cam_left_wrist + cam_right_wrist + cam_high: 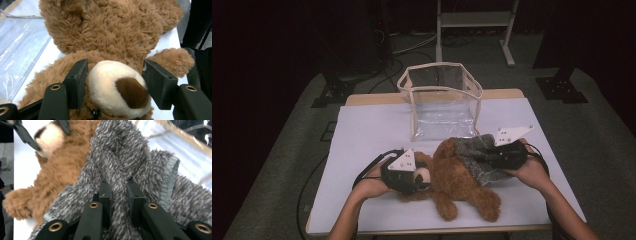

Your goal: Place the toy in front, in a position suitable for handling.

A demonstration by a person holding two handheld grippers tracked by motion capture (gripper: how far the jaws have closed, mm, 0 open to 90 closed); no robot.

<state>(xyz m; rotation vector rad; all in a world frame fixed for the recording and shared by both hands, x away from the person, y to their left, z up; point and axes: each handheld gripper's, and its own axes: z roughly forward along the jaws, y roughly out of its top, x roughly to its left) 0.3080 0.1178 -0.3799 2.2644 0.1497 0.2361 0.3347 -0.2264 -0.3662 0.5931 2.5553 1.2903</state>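
A brown teddy bear point(457, 182) lies on the white table point(362, 135), near a clear plastic bag point(442, 100). The left gripper point(115, 82) clasps the bear's pale muzzle point(117, 87) between its fingers. The right gripper point(119, 195) pinches a fold of grey fuzzy cloth point(120, 157), possibly a garment, draped on the bear's body.

Left gripper point(418, 176) jaws half spread, right gripper point(492, 152) jaws pinched close
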